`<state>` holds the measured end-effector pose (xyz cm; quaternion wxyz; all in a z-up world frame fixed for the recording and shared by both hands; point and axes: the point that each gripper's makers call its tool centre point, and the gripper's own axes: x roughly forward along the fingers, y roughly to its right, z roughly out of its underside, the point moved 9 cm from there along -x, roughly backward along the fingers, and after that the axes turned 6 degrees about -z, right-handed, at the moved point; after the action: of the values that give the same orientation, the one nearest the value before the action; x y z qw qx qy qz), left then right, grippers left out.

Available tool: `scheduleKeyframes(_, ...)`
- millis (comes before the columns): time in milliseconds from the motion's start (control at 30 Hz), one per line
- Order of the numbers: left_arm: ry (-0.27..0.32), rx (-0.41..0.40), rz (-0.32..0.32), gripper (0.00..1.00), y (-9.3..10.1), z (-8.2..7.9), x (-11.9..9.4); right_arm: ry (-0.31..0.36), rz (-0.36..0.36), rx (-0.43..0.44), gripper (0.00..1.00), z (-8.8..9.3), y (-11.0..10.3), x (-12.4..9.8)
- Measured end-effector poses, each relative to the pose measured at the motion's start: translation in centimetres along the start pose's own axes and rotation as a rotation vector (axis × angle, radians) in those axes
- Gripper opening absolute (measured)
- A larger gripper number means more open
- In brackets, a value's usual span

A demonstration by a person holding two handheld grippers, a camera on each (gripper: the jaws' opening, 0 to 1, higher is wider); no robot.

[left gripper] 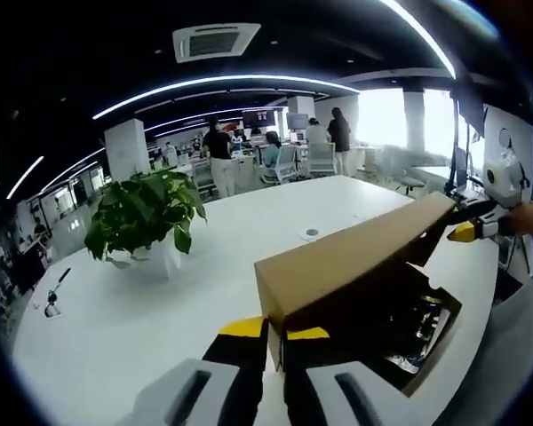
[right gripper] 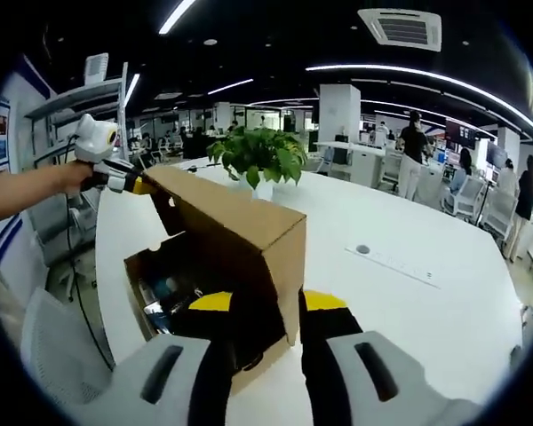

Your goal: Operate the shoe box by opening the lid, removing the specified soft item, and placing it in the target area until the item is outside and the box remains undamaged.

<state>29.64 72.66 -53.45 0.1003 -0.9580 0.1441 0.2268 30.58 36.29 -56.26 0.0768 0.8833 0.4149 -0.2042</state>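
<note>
Shoe box lid held up at both ends

On the white desk (left gripper: pixel 115 328) the shoe box (right gripper: pixel 173 284) sat open; the left gripper (left gripper: pixel 275 335) and right gripper (right gripper: pixel 266 302) each had fingers closed on an end of the raised lid (left gripper: pixel 351 257), dark contents inside, a potted plant (left gripper: pixel 142 213) nearby

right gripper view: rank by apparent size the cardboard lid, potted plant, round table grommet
1. cardboard lid, by far the largest, though nearest the camera
2. potted plant, farther back, so it looks smaller than it may be
3. round table grommet, tiny
</note>
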Motion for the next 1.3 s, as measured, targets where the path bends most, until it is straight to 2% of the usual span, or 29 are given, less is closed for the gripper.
scheduleKeyframes(700, -0.005, -0.008, -0.05, 0.03, -1.4, -1.5, 3.2, -0.085, 0.041, 0.026, 0.21, 2.7, 2.3, 1.8)
scheduleKeyframes(1300, -0.007, -0.025, -0.062, 0.03, -2.4, -2.0, 5.5, -0.12, 0.062, 0.06, 0.13, 3.6, 3.0, 4.0)
